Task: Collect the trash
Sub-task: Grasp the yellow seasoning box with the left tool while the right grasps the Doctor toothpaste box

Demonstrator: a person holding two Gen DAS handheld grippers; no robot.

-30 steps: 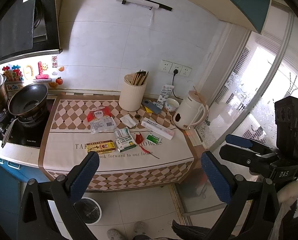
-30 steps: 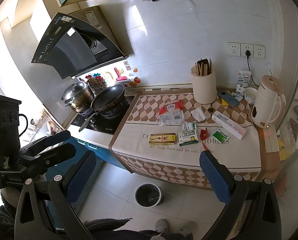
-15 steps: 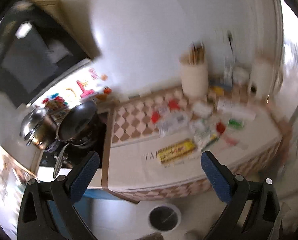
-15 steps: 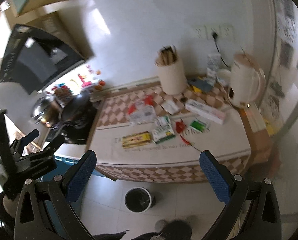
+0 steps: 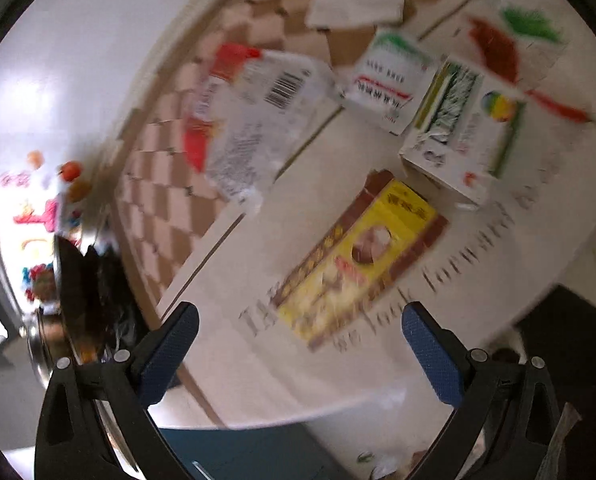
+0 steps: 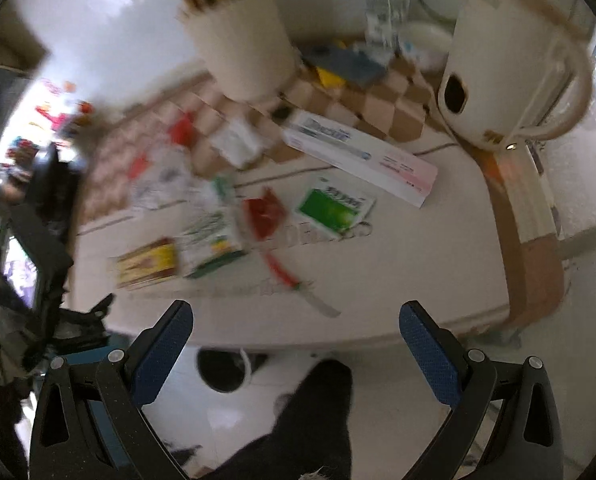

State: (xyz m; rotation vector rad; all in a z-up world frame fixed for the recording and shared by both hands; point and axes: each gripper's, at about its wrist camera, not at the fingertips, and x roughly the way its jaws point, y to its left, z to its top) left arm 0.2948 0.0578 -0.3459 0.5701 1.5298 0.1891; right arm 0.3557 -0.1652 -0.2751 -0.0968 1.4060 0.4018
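Left gripper (image 5: pixel 299 344): we hold it with jaws wide apart and empty, low over the near edge of the counter cloth (image 5: pixel 377 368).
Yellow box (image 5: pixel 359 258): it lies flat just beyond the left fingertips, at about 1 o'clock from the gap. Its long axis runs from 7 to 1 o'clock, so it points nearly along the fingers, not across them. We judge that the wrist must turn before the jaws can close on the narrow sides.
Right gripper (image 6: pixel 296 338): jaws also wide apart and empty, and we hold it back from the counter edge, over the floor.
Nearer claw: the left one is clearly nearer to the yellow box; in the right view the box sits far at 10 o'clock.
Bin (image 6: pixel 224 370): on the floor under the counter edge, partly cut off by the edge.
Farther trash: white-green box (image 5: pixel 463 140) at 1 o'clock, clear plastic wrapper (image 5: pixel 258 120) at 11 o'clock, red scrap (image 5: pixel 493 46) at 2 o'clock.
Hard to see: both views are blurred, so print and small scraps are unreadable.
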